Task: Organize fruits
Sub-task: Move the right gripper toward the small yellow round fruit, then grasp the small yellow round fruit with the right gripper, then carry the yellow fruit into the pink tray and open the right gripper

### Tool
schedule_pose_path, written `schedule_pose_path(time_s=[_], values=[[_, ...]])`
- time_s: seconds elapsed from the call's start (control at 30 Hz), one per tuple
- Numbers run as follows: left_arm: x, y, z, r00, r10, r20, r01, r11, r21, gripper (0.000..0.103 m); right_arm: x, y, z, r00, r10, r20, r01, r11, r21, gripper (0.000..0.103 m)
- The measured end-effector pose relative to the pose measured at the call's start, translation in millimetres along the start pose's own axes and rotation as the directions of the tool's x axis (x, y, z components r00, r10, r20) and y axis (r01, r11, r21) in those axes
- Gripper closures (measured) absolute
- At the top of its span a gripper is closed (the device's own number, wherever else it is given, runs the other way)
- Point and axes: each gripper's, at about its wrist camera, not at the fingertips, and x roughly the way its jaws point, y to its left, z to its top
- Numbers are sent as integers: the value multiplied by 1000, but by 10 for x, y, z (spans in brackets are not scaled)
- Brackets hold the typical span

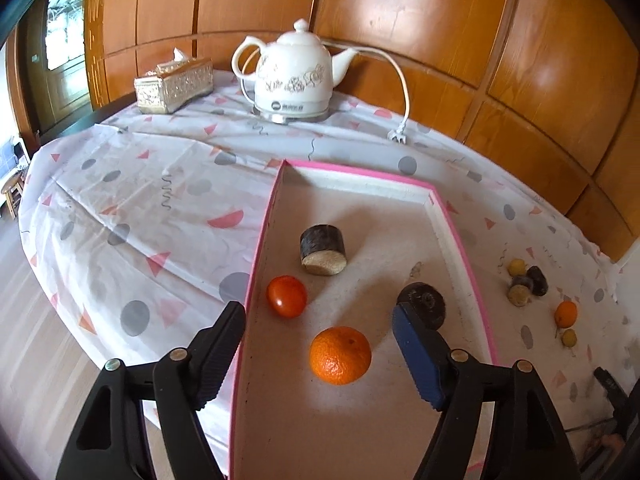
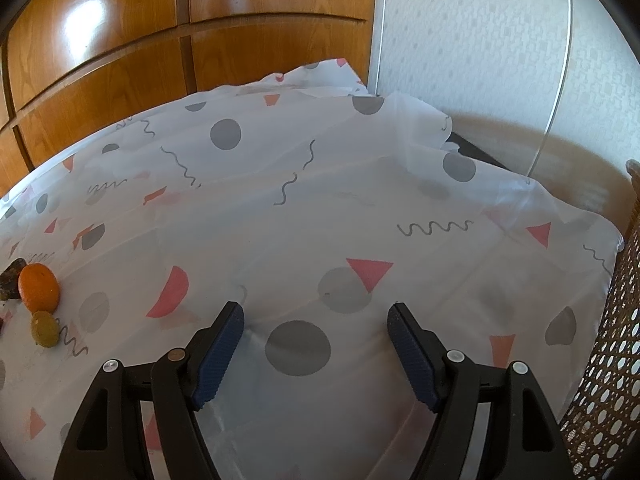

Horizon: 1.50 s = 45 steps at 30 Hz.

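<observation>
A shallow pink-rimmed box (image 1: 460,232) lies on the patterned tablecloth. Inside it are an orange (image 1: 340,355), a small red-orange fruit (image 1: 286,296) and two dark stubby pieces (image 1: 322,249) (image 1: 426,304). My left gripper (image 1: 318,314) hangs open above the box; the orange lies below the gap between its fingers, untouched. To the right of the box, loose fruits sit on the cloth: a small orange (image 1: 566,314), yellow ones (image 1: 517,267) and dark pieces (image 1: 536,280). My right gripper (image 2: 317,312) is open over bare cloth, with the small orange (image 2: 39,286) and a yellow-green fruit (image 2: 45,329) far to its left.
A white kettle (image 1: 294,76) with a cord and plug (image 1: 398,136) and a gold tissue box (image 1: 174,84) stand at the back of the table. Wood panelling runs behind. A woven basket (image 2: 612,360) stands off the table's right edge. The table drops away at the left.
</observation>
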Motion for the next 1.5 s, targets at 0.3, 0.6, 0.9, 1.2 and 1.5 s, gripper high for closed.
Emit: schedule_pose_path(time_s=[0.3, 0.6, 0.9, 1.2, 1.5], values=[[-81, 198, -103, 999, 43, 1, -43, 997, -69, 24, -145, 283, -44, 979, 195, -67, -200, 976, -88, 33], [-93, 293, -147, 998, 65, -5, -65, 992, -104, 20, -381, 1001, -54, 906, 401, -134, -423, 870, -255, 46], [-90, 309, -175, 998, 66, -13, -67, 992, -109, 19, -210, 1520, -68, 910, 357, -213, -414, 822, -390, 69], [-75, 328, -191, 997, 71, -20, -73, 990, -119, 19, -307, 1470, -171, 920, 347, -182, -391, 811, -435, 75], [-78, 338, -200, 997, 69, -22, -71, 990, -123, 19, -441, 1332, -266, 899, 380, -219, -438, 809, -393, 76]])
